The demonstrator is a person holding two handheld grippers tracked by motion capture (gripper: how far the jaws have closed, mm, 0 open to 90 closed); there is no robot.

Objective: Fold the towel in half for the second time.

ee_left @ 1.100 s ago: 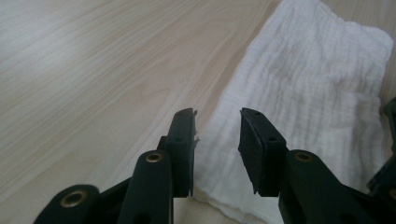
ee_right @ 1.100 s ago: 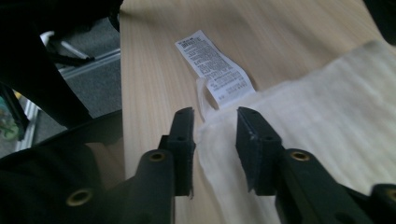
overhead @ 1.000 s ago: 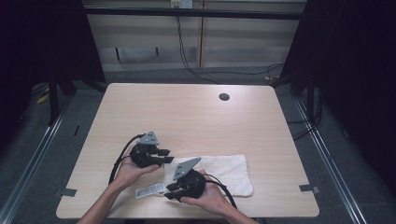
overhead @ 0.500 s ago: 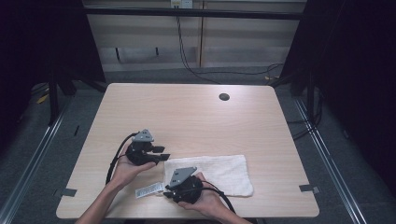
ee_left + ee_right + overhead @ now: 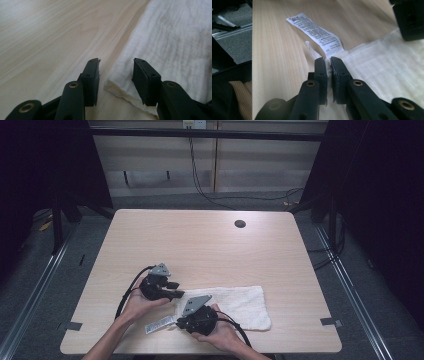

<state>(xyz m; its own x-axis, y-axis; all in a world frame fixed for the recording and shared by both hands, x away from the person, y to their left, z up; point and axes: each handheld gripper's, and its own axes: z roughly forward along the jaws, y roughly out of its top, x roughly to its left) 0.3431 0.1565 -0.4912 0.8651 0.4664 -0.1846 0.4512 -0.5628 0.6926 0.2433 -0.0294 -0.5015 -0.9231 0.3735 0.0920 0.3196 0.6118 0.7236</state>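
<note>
A white towel lies flat near the table's front edge, with a printed care label sticking out at its near left corner. My right gripper is shut on that corner right beside the label; in the high view it lies low under the person's hand. My left gripper is open, its jaws standing either side of the towel's far left corner without pinching it. From above, the left gripper sits at the towel's left end.
The light wooden table has a dark round hole near its far edge. Metal frame rails and cables run around the table on the dark floor. Bare wood stretches behind and to both sides of the towel.
Both hands have shifted only slightly. The left gripper has come a little nearer, onto the towel's left end; the right gripper stays at the near left corner.
</note>
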